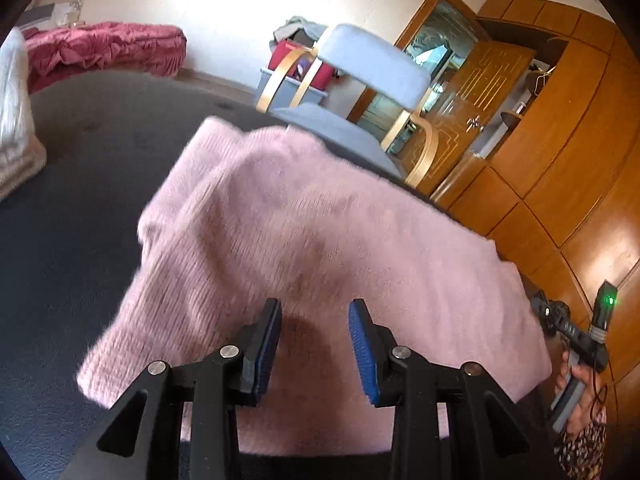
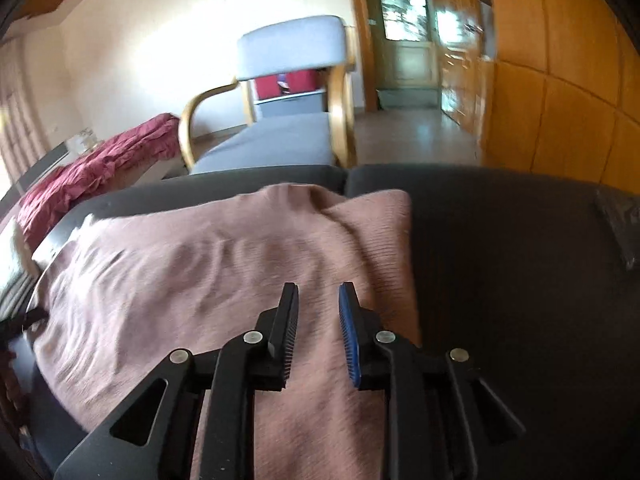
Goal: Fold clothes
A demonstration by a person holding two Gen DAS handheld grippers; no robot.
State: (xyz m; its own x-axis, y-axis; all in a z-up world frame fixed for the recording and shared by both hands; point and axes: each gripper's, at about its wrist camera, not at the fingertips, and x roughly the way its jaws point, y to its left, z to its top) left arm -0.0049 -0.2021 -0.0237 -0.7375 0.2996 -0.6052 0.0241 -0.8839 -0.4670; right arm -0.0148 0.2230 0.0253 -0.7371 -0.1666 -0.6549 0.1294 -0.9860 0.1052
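Observation:
A fuzzy pink sweater [image 1: 304,240] lies spread on a dark grey surface [image 1: 80,200]. One sleeve is folded across its body toward the left in the left wrist view. My left gripper [image 1: 314,312] is open and empty, just above the sweater's near edge. The sweater also shows in the right wrist view [image 2: 200,272], with a folded part at its far right. My right gripper [image 2: 318,296] is open and empty over the sweater's right side. The right gripper's body and the hand that holds it show at the far right of the left wrist view [image 1: 576,340].
A grey armchair [image 2: 288,92] with bent wooden arms stands beyond the surface. A crimson ruffled cloth [image 1: 104,52] lies at the far left, a white cloth [image 1: 16,120] nearer. Wooden cabinets [image 1: 560,140] line the right. A black plastic piece [image 2: 620,224] lies at the right.

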